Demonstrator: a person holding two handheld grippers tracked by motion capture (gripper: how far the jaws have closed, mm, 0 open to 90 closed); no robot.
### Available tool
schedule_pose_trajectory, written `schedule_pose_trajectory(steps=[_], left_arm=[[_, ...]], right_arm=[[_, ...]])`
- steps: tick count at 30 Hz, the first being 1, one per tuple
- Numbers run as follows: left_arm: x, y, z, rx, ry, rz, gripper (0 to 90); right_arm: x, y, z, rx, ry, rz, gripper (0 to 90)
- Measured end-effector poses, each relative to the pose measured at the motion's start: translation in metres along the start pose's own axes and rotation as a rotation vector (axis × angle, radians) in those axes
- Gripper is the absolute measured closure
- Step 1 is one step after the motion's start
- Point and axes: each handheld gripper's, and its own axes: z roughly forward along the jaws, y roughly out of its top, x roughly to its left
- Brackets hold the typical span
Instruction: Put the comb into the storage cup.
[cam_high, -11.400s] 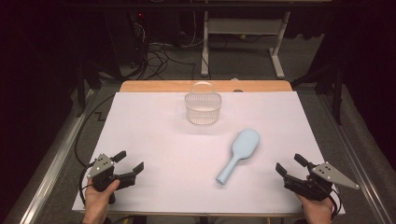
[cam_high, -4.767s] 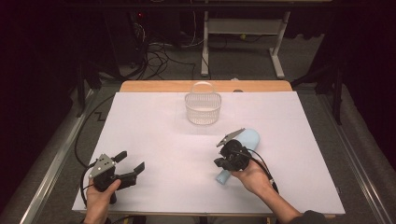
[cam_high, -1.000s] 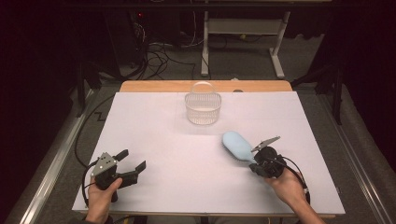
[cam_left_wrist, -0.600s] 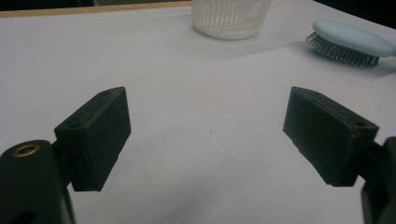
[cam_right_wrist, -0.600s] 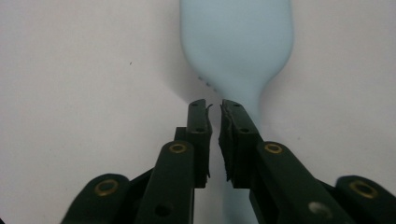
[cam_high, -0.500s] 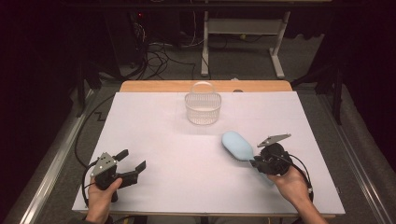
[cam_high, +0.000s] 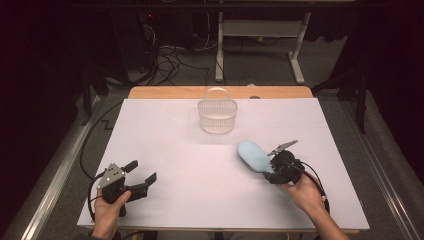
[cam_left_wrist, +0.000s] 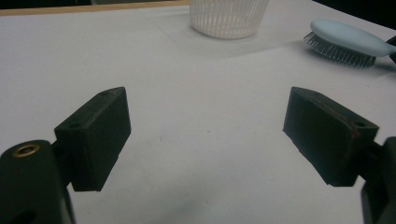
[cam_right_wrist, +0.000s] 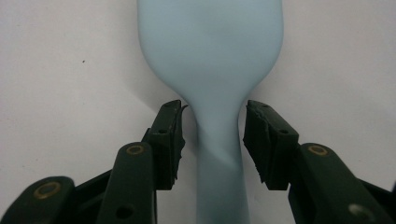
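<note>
Near left, our left gripper (cam_high: 140, 176) rests idle with jaws apart; near right, our right gripper (cam_right_wrist: 213, 140) has just opened, its jaws now standing clear on either side of the hairbrush (cam_high: 254, 156) handle, the brush laid bristles-down; since the earliest frame it has shifted right and turned; the far basket (cam_high: 217, 116) remains unfilled

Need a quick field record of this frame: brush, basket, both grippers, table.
hairbrush: pale blue, lying on the table, bristles down, handle toward the right gripper
right gripper: jaws have just been opening; handle lies between them with a gap each side, not gripped
left gripper: open, nothing between the jaws, near the front left of the table
basket: white slatted, upright, back centre, apart from the hairbrush
table: white sheet
</note>
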Motion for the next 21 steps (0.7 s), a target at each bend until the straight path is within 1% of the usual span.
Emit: schedule_pose_trajectory(steps=[1,2,6,9,10,15,21], left_arm=[[0.000,0.000,0.000,0.000,0.000,0.000,15.9],[0.000,0.000,0.000,0.000,-0.001,-0.001,15.9],[0.000,0.000,0.000,0.003,-0.002,0.001,15.9],[0.000,0.000,0.000,0.004,-0.003,0.002,15.9],[0.000,0.000,0.000,0.004,-0.003,0.003,15.9],[-0.001,0.000,0.000,0.005,-0.003,0.007,15.8],[-0.002,0.000,0.000,0.011,0.000,0.016,15.7]], right_arm=[[0.000,0.000,0.000,0.000,0.000,0.000,57.6],[0.000,0.001,0.003,0.016,-0.003,-0.001,57.7],[0.000,0.003,0.007,0.029,-0.005,-0.005,58.5],[0.000,0.004,0.011,0.038,0.000,-0.003,61.8],[0.000,0.005,0.013,0.042,0.005,-0.002,64.8],[-0.001,0.005,0.013,0.038,0.016,0.001,67.5],[-0.001,0.004,0.012,0.039,0.021,-0.010,69.7]])
